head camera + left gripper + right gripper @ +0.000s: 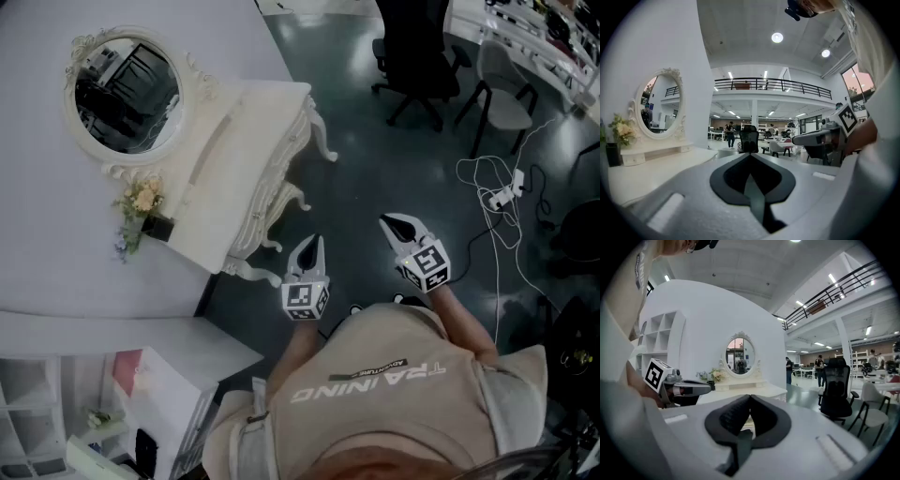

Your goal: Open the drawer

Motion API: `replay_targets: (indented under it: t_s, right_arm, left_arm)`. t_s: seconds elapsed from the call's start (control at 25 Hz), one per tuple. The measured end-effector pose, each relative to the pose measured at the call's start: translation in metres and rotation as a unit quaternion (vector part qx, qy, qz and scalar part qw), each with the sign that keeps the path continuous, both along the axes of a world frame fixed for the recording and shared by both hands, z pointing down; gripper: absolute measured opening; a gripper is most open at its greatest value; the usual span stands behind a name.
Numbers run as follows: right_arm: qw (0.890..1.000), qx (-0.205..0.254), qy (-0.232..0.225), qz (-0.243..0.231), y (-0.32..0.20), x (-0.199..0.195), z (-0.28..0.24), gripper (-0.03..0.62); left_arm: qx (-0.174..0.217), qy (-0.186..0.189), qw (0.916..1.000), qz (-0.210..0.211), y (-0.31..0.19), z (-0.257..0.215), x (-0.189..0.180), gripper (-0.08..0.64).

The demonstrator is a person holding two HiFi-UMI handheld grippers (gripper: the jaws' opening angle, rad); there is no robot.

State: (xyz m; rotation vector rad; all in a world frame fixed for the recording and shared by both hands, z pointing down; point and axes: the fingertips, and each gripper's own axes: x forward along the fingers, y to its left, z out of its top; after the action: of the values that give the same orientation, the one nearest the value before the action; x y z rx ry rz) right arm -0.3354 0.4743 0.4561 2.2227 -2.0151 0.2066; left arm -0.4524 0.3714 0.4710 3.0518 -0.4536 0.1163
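Note:
A white dressing table (246,141) with an oval mirror (127,89) stands against the wall at the upper left of the head view. Its carved front edge (281,178) faces the dark floor, and I cannot make out a drawer front or handle on it. My left gripper (312,246) is shut and empty, held in the air a short way off the table's near corner. My right gripper (396,225) hovers to its right over the floor, also shut and empty. The right gripper view shows the table (754,391) and mirror (740,354) ahead, with the left gripper (689,389) beside it.
A small vase of flowers (141,211) sits on the tabletop. White shelves (56,412) stand at the lower left. Black office chairs (417,56) and a grey chair (502,89) are on the floor beyond. White cables and a power strip (502,197) lie at the right.

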Motion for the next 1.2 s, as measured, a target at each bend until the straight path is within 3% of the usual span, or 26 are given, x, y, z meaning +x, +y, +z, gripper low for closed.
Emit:
replay_targets:
  t_s: [0.28,0.52,0.88,1.04,1.2]
  right_arm:
    - [1.0,-0.026,-0.001,0.012,-0.009,-0.039,0.021,0.003]
    - [0.999,-0.035,-0.004,0.014,-0.006,-0.034,0.022,0.003]
    - [0.998,-0.029,-0.048,-0.018,-0.037,0.002,0.043,0.003]
    - [0.998,-0.028,-0.049,-0.039,-0.058,0.045,0.046,0.003]
    - [0.998,0.001,-0.044,-0.051,-0.081,0.096,0.046,0.003]
  left_arm:
    - [-0.029,-0.013,0.9994,0.011,-0.022,0.042,-0.033,0.006]
    - [-0.056,-0.02,0.9982,-0.007,-0.034,0.06,-0.032,0.006]
    - [-0.042,-0.034,0.9985,-0.008,-0.049,0.051,0.014,0.006]
    - [-0.035,-0.048,0.998,-0.022,-0.063,0.039,0.046,0.008]
    - [-0.014,-0.07,0.9969,-0.031,-0.082,0.037,0.09,0.006]
